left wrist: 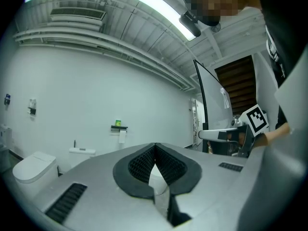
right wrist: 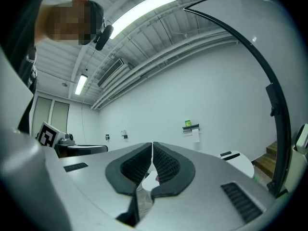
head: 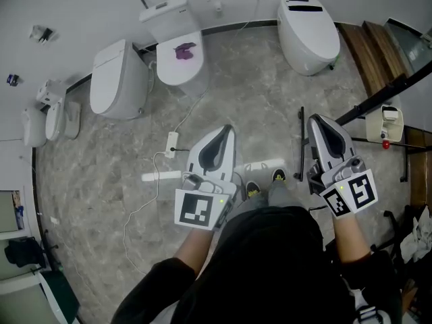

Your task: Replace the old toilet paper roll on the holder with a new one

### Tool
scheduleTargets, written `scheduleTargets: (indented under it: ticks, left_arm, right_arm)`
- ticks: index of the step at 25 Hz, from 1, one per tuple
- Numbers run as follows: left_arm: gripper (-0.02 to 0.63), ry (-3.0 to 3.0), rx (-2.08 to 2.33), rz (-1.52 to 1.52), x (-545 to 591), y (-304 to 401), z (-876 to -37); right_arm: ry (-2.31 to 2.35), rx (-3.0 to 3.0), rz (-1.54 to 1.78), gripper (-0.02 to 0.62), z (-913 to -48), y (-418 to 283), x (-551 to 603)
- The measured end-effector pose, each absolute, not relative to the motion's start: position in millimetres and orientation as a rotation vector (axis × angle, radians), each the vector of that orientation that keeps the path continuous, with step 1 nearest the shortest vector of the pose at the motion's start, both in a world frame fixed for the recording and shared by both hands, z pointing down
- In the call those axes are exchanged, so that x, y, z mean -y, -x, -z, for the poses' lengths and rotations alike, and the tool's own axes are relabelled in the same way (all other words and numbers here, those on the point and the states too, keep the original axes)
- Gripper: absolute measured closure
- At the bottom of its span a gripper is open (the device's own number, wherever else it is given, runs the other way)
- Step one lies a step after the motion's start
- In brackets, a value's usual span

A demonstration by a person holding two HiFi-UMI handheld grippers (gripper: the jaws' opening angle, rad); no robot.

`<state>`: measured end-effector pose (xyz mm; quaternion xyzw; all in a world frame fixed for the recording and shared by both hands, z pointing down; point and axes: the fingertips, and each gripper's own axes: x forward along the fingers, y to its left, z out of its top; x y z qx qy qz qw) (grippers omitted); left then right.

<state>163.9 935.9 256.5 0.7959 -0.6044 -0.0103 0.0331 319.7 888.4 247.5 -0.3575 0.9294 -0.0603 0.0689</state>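
Note:
A toilet paper holder [left wrist: 119, 127] hangs on the far white wall, a small green thing on top and a strip of paper [left wrist: 121, 136] hanging below it. The right gripper view shows the same holder [right wrist: 191, 126] and paper [right wrist: 196, 136]. Both grippers are held level in front of the person, far from the wall. My left gripper [head: 227, 128] is shut, its ribbed pads meeting at the tip [left wrist: 155, 148] with nothing between them. My right gripper [head: 312, 119] is also shut and empty, pads together [right wrist: 152, 146].
Three white toilets stand along the wall: one at the left [head: 118, 79], one with a purple thing on its lid [head: 181, 56], one at the right [head: 308, 25]. A power strip with a cable [head: 171, 144] lies on the marbled floor. A black rail [head: 385, 96] and wooden steps [head: 368, 52] are at the right.

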Motion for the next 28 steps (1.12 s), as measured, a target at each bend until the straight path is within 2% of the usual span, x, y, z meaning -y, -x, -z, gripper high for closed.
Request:
scheduleTargets:
  ticks: [14, 28]
  left_arm:
    - [0.583, -2.423, 1.864, 0.012, -854, -174, -258]
    - [0.583, -2.382, 1.912, -0.156, -740, -204, -274]
  right_arm:
    - [0.969, -2.848, 0.143, 0.574, -251, -319, -808]
    - [0.86, -2.838, 0.264, 0.574, -276, -335, -697]
